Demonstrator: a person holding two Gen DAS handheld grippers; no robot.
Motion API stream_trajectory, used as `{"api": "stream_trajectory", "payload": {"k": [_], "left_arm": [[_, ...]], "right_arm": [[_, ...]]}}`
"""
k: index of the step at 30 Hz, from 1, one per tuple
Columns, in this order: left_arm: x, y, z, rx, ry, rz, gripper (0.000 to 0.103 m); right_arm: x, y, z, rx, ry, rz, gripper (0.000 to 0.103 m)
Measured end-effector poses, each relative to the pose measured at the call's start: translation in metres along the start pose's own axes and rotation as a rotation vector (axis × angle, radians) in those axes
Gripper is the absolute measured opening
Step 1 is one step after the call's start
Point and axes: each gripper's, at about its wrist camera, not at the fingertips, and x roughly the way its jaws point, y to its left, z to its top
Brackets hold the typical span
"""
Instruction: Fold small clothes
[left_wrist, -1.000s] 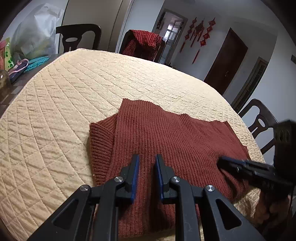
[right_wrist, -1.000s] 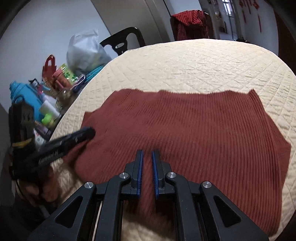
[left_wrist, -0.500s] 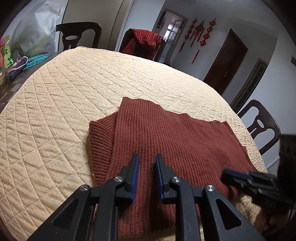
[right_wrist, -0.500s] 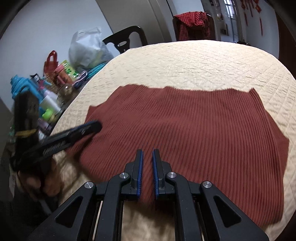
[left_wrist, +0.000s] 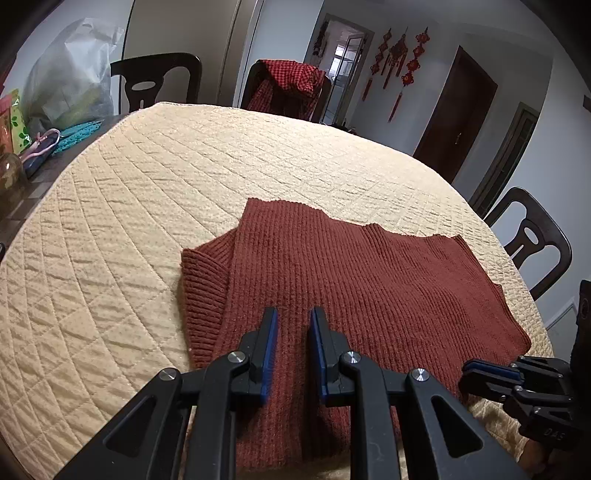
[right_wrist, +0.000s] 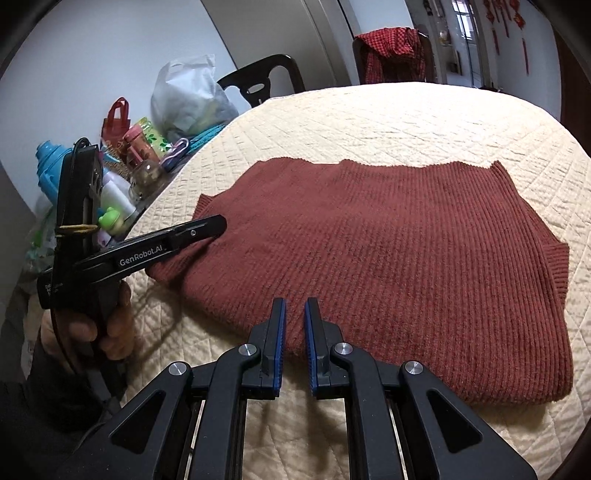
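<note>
A rust-red ribbed knit garment (left_wrist: 354, 291) lies folded flat on the cream quilted table cover (left_wrist: 147, 206); it also shows in the right wrist view (right_wrist: 399, 258). My left gripper (left_wrist: 291, 317) hovers over its near edge, jaws slightly apart and empty; from the right wrist view it (right_wrist: 218, 225) sits at the garment's left corner. My right gripper (right_wrist: 294, 308) hovers over the near hem, jaws slightly apart, holding nothing; it also shows in the left wrist view (left_wrist: 471, 369) just off the garment's right corner.
Bags, bottles and small items (right_wrist: 122, 162) crowd the table's left side beyond the cover. Dark chairs stand around the table, one draped with a red checked cloth (left_wrist: 291, 85), another at the right (left_wrist: 532, 240).
Both grippers have drawn back toward me from the garment. The right gripper has moved off the cloth toward its right corner. The garment lies unchanged.
</note>
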Motion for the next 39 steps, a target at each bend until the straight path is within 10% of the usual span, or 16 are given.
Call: {"api": "stream_trajectory", "payload": {"k": [25, 39], "left_arm": [[0.006, 0.050, 0.013, -0.109, 0.006, 0.059, 0.050], [0.002, 0.041, -0.002, -0.138, 0.025, -0.046, 0.053]], "right_arm": [[0.042, -0.023, 0.057, 0.088, 0.001, -0.051, 0.009], [0.002, 0.004, 0.004, 0.014, 0.017, 0.018, 0.011]]}}
